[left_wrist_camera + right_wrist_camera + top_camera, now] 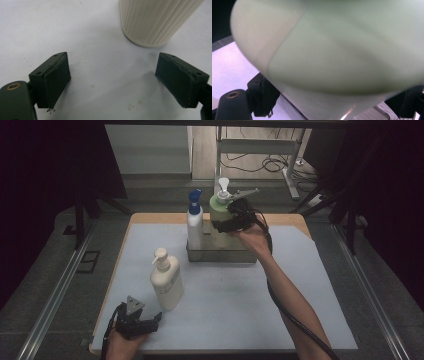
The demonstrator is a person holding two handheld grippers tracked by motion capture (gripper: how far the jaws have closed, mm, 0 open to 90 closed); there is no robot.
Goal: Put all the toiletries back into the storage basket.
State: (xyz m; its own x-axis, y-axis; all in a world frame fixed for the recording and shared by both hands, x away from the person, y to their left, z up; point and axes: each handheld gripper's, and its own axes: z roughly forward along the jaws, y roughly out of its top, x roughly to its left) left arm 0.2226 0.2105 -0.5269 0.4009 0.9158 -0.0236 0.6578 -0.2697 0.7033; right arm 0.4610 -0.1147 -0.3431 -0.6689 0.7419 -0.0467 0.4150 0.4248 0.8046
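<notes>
One green bottle (342, 50), blurred, hides the right tool's (332, 100) pads.

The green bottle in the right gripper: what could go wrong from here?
1. The green bottle is wide and round, so it may slip or twist in the right gripper.
2. Lowered into the tray, it may knock the blue-capped bottle beside it.

The pale green pump bottle (218, 212) with a white pump head stands upright at about one o'clock on the table, held over the grey metal tray (220, 255). Its rounded body, green above a cream base, sits between the jaws of the right gripper (231, 222).
</notes>
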